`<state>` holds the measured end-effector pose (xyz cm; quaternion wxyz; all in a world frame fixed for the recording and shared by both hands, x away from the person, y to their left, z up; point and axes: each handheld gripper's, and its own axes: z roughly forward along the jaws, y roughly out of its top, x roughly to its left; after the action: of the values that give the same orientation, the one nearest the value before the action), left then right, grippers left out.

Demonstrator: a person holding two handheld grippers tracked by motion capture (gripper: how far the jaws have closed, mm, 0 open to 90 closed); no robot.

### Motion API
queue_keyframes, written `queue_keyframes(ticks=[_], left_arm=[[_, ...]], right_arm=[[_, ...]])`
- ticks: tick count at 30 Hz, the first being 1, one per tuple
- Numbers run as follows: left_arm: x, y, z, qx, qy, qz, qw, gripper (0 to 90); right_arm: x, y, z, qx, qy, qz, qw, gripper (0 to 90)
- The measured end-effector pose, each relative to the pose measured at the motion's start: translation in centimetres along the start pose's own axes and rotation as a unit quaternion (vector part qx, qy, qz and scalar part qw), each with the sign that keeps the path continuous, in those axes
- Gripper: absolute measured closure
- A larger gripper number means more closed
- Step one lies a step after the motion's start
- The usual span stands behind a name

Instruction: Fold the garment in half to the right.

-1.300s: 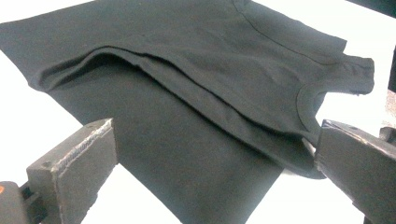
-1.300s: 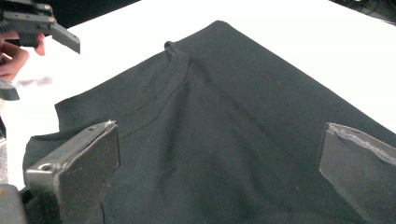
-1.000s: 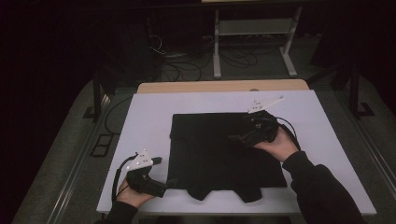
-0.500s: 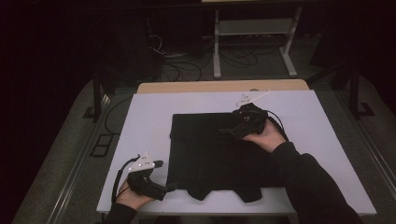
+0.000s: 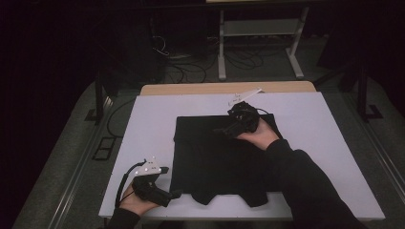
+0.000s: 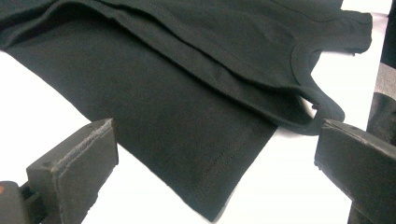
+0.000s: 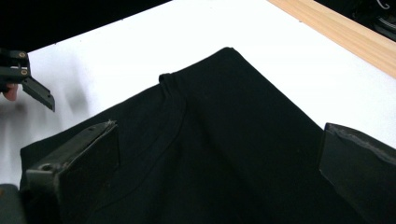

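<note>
Both the left gripper (image 5: 173, 193) and right gripper (image 5: 228, 129) hung spread over the limp black top (image 5: 215, 157); best pinched at its hems

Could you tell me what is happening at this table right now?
A person is working on a black garment spread flat on the white table, with a hand-held tool in each hand. The right tool hovers open over the garment's far edge. The left tool sits open by its near left corner, gripping nothing.

A black top (image 5: 217, 160) lies folded flat in the middle of my white table (image 5: 153, 119), straps nearest me.
</note>
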<state>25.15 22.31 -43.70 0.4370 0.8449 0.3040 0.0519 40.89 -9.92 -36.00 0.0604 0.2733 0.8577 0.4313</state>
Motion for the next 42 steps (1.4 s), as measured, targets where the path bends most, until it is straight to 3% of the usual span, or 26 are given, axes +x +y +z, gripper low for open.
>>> queue_keyframes(ticks=[19,31,35,39,42], left_arm=[[-0.1,-0.6,0.6,0.032,0.002,-0.003,0.9995,0.0],[-0.1,-0.8,1.2,0.054,-0.008,0.001,0.9985,0.0],[-0.2,-0.7,1.4,0.056,-0.003,0.007,0.9984,0.4],[-0.3,-0.7,1.3,0.056,0.004,0.012,0.9984,5.4],[-0.5,-0.7,1.2,0.063,0.016,0.03,0.9974,11.7]], right_arm=[[-0.2,2.5,5.0,0.02,0.015,-0.001,0.9997,0.0],[-0.5,3.5,8.3,0.035,0.02,-0.009,0.9992,0.0],[-0.4,4.0,9.1,0.036,0.022,-0.005,0.9991,0.0],[-0.3,4.4,9.9,0.039,0.021,-0.017,0.9989,0.0],[-0.3,4.7,10.5,0.039,0.023,-0.021,0.9988,0.0]])
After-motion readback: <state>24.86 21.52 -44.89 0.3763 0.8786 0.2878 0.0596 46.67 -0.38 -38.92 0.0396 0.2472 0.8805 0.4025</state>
